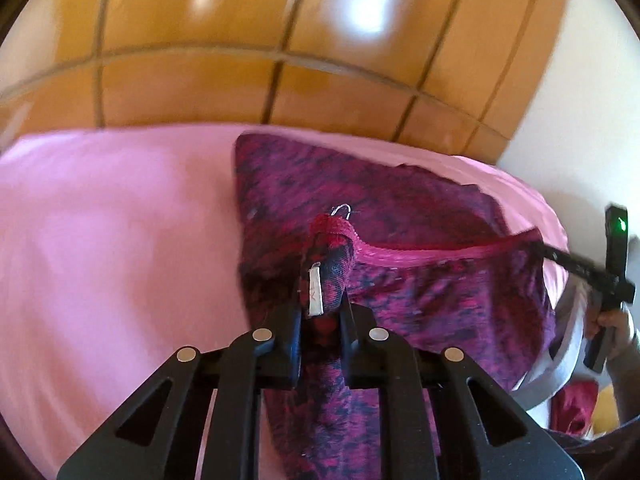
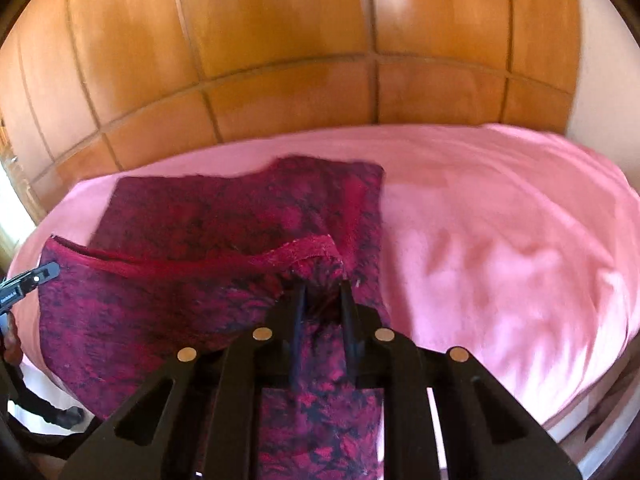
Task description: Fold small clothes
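A small magenta-and-black patterned garment (image 1: 400,216) with a pink waistband (image 1: 432,254) lies on a pink bed sheet (image 1: 112,240). My left gripper (image 1: 320,300) is shut on the waistband's left corner, where a white label (image 1: 315,290) sticks up. My right gripper (image 2: 322,292) is shut on the waistband's other corner. Both hold that edge lifted above the garment (image 2: 224,208), with the waistband (image 2: 192,260) stretched between them. The far part of the garment rests flat on the sheet (image 2: 500,220). The right gripper also shows in the left wrist view (image 1: 592,268), and the left gripper in the right wrist view (image 2: 28,280).
A wooden panelled headboard (image 1: 280,40) rises behind the bed. A white wall (image 1: 580,100) is at the right. Red cloth (image 1: 572,408) lies off the bed's right side in the left wrist view.
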`<action>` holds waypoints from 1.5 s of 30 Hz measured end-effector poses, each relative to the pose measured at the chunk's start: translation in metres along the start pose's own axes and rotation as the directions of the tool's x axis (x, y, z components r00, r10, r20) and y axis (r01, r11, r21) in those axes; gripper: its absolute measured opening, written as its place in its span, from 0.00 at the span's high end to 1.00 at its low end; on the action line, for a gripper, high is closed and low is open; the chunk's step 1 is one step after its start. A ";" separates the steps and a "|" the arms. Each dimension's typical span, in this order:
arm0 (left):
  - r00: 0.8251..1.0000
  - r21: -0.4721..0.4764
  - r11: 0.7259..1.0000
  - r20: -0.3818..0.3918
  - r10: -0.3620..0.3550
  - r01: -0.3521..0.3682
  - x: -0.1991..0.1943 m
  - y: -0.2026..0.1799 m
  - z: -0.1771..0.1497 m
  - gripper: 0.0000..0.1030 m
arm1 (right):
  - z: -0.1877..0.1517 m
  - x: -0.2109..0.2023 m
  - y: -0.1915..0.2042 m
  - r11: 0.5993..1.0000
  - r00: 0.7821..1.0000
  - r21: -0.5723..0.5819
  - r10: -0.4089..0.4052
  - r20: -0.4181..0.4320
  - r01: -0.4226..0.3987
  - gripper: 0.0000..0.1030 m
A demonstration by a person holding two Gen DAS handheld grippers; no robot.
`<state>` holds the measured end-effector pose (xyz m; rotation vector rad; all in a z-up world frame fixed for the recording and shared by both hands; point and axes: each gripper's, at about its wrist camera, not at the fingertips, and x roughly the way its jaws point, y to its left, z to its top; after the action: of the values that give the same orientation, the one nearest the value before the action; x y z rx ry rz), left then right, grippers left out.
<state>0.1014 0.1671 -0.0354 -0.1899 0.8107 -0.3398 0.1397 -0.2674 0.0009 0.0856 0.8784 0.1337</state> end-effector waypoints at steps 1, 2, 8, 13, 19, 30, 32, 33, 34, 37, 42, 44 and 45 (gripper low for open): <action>1.000 -0.019 1.000 -0.017 0.012 -0.012 0.006 0.005 -0.002 0.87 | -0.003 0.006 -0.003 1.000 1.000 0.015 -0.005 -0.020 0.005 0.99; 0.999 -0.025 0.999 -0.032 0.030 -0.031 0.012 0.009 -0.005 0.87 | -0.006 0.015 -0.007 0.999 0.999 0.031 -0.024 -0.046 0.026 1.00; 0.999 -0.090 0.995 -0.030 -0.037 0.034 0.005 0.020 -0.001 0.62 | -0.012 0.026 -0.025 0.994 0.997 0.108 -0.017 -0.071 0.025 0.95; 0.999 -0.040 0.999 0.013 -0.032 0.032 -0.006 0.017 0.006 0.51 | -0.004 -0.009 -0.014 0.999 1.000 0.038 -0.009 0.002 0.008 0.59; 1.000 0.026 0.999 0.010 -0.022 0.022 0.005 0.004 0.009 0.52 | 0.006 -0.005 0.030 0.995 0.999 -0.100 -0.008 0.054 0.014 0.60; 0.998 0.012 1.000 0.068 0.006 -0.007 -0.012 0.005 0.001 0.88 | 0.006 -0.009 0.024 0.978 0.989 -0.156 -0.127 0.078 0.138 1.00; 0.997 0.001 0.998 0.024 0.069 -0.069 0.012 0.009 0.002 0.88 | 0.005 0.005 0.016 0.973 0.982 -0.132 -0.184 0.050 0.189 1.00; 0.997 -0.020 0.997 0.004 0.072 -0.071 0.022 0.012 0.002 0.88 | 0.003 0.019 0.006 0.979 0.983 -0.094 -0.183 0.011 0.183 1.00; 0.998 -0.055 0.996 -0.020 0.064 -0.065 0.031 0.016 0.003 0.88 | 0.001 0.031 -0.004 0.985 0.985 -0.040 -0.172 -0.027 0.171 1.00; 0.998 -0.069 0.996 -0.007 0.059 -0.059 0.027 0.015 0.006 0.88 | -0.004 0.041 -0.025 0.987 0.989 0.079 -0.131 -0.069 0.137 1.00; 0.999 -0.056 0.998 0.022 0.030 -0.029 0.007 0.012 0.005 0.88 | -0.004 -0.003 -0.025 0.994 0.997 0.082 -0.074 0.015 0.073 0.49; 0.999 -0.052 0.998 0.024 0.028 -0.026 0.006 0.011 0.006 0.88 | 0.003 -0.021 -0.014 0.998 0.997 0.050 -0.031 0.065 0.027 0.48; 0.999 -0.049 0.998 0.025 0.029 -0.028 0.007 0.009 0.006 0.88 | 0.006 -0.023 -0.006 0.999 0.998 0.033 -0.003 0.068 0.001 0.45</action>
<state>0.1120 0.1733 -0.0387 -0.2280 0.7965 -0.2906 0.1301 -0.2773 0.0213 0.1197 0.8129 0.1136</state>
